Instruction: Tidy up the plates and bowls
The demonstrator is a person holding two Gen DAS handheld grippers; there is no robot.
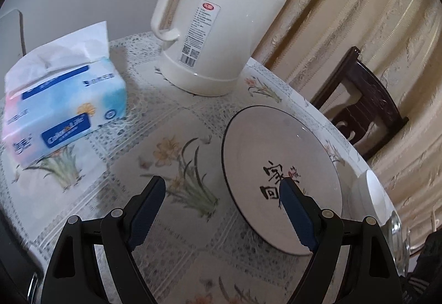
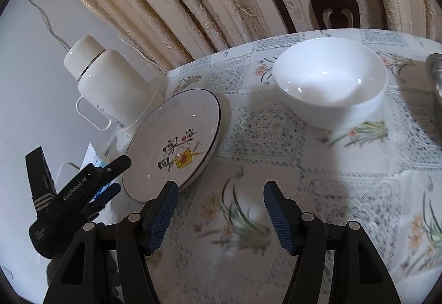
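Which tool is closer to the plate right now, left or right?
Left. The left tool hangs open over the plate edge; the right tool is open beside it, over bare tablecloth.

The plate [image 1: 276,165] reads "回家"; the left hand-held gripper [image 2: 110,177] reads "GenRobot.AI".

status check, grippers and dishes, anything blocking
Left gripper open, one finger over the plate. Right gripper open, empty, above tablecloth. Bowl untouched beyond. Thermos and tissue pack crowd plate's far side.
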